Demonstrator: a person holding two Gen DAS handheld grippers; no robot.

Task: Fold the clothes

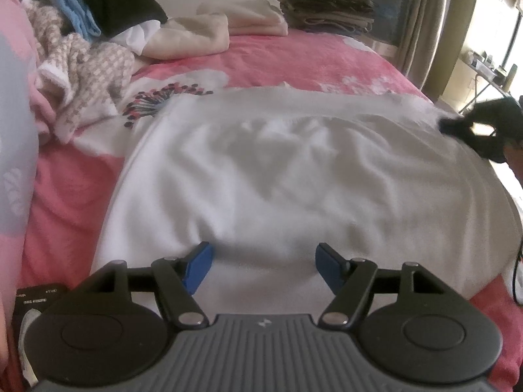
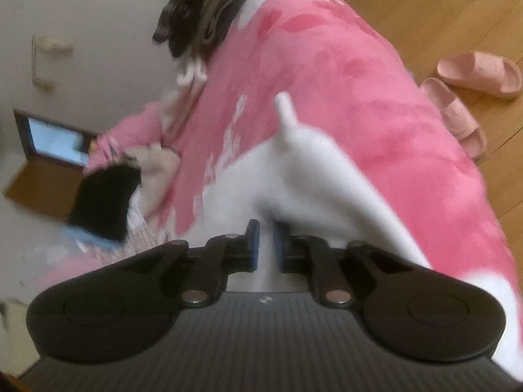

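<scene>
1. White garment (image 1: 281, 176): soft knit fabric, spread nearly flat and wrinkled on the pink bedspread (image 1: 294, 55). In the left wrist view its long axis runs side to side, from the floral print at the left to the bed's right edge. Which end is collar or hem cannot be told.
2. Same garment, right wrist view (image 2: 313, 170): 1 edge gathered into a raised ridge that leads away from the jaws; a narrow white tip points up and away.
3. Right gripper (image 2: 266, 245): blue pads pinched on the white fabric, with only a thin fold between them. In the left wrist view it appears as a dark, blurred shape (image 1: 457, 125) at the garment's far right corner.
4. Left gripper (image 1: 263, 263): jaws stand well apart above the near edge of the garment, with nothing between the pads.
5. Unfolded pile, left wrist view: patterned beige-and-white cloth (image 1: 88, 75), blue cloth (image 1: 68, 3), black cloth (image 1: 121, 0).
6. Folded stacks near the wall: cream items (image 1: 228, 26), dark patterned stack (image 1: 327, 8).
7. Pink slippers (image 2: 470, 88), 2, on the wooden floor (image 2: 441, 9) beside the bed.
</scene>
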